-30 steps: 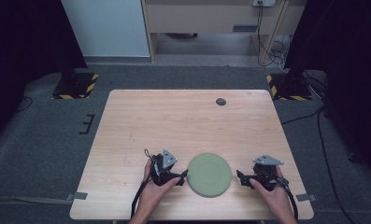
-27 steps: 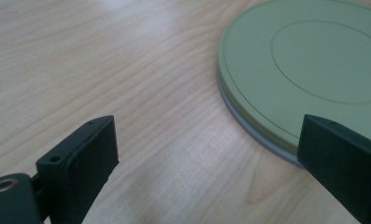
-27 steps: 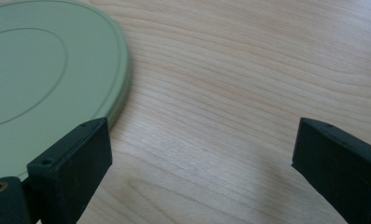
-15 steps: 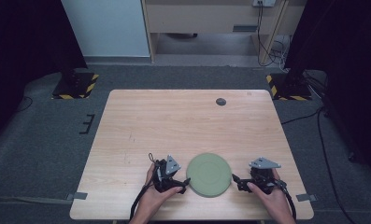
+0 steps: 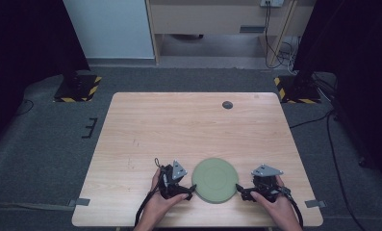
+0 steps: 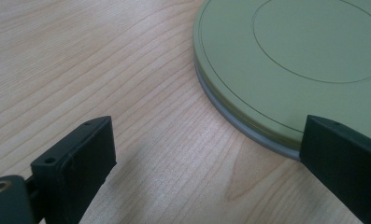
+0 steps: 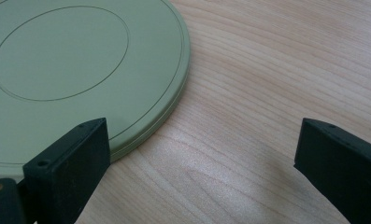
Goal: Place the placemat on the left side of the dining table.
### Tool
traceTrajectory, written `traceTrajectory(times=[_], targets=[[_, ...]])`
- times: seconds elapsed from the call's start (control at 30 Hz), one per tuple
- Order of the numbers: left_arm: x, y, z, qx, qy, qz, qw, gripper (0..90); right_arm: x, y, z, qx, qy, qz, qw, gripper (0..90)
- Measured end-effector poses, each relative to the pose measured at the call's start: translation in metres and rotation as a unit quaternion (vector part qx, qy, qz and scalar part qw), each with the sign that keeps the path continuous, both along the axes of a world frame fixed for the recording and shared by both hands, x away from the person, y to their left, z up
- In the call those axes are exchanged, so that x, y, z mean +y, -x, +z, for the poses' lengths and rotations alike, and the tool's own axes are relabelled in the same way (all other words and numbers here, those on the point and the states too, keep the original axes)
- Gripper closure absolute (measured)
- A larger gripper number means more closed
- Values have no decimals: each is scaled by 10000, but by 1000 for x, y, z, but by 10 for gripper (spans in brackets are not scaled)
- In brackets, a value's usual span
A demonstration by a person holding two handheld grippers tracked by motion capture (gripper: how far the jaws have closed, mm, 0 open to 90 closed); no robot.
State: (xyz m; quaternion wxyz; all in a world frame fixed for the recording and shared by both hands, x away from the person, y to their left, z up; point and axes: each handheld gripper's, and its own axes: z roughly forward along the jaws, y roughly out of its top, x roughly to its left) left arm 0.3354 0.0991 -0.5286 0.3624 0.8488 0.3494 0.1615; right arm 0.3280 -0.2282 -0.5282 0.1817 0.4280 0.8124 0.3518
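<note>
Between my two grippers lies the green plate [image 5: 214, 180], flat on the wooden table [image 5: 179, 130] at its near edge. My left gripper [image 5: 187, 194] sits just beside the plate's left rim, and my right gripper [image 5: 242, 193] just beside its right rim. Both have their jaws spread wide and hold nothing.

Seen from the left gripper, the plate [image 6: 290, 60] fills the upper right, with its rim passing right in front of one jaw; the other jaw stands over bare wood. Seen from the right gripper, the plate [image 7: 80, 70] lies to the upper left, one jaw overlapping its edge and the other well off over the table [image 7: 267, 93].

I judge this to be the approach step: both tools are lining up on opposite edges and neither grasp has begun. Next I would bring each gripper low and inward so one jaw slips under the thin rim and the other goes over it, then close both together. The rim sits close to the wood, so getting under it looks like the tricky part.

Beyond the grippers, near the far edge, sits a small dark disc [image 5: 227, 105].
</note>
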Motion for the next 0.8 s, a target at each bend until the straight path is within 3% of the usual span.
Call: traceTrajectory(times=[0.8], targets=[[-1,-5,0,-67,-65,121,9999,15,3,-4,-1,-47,54,-228,9997,10]])
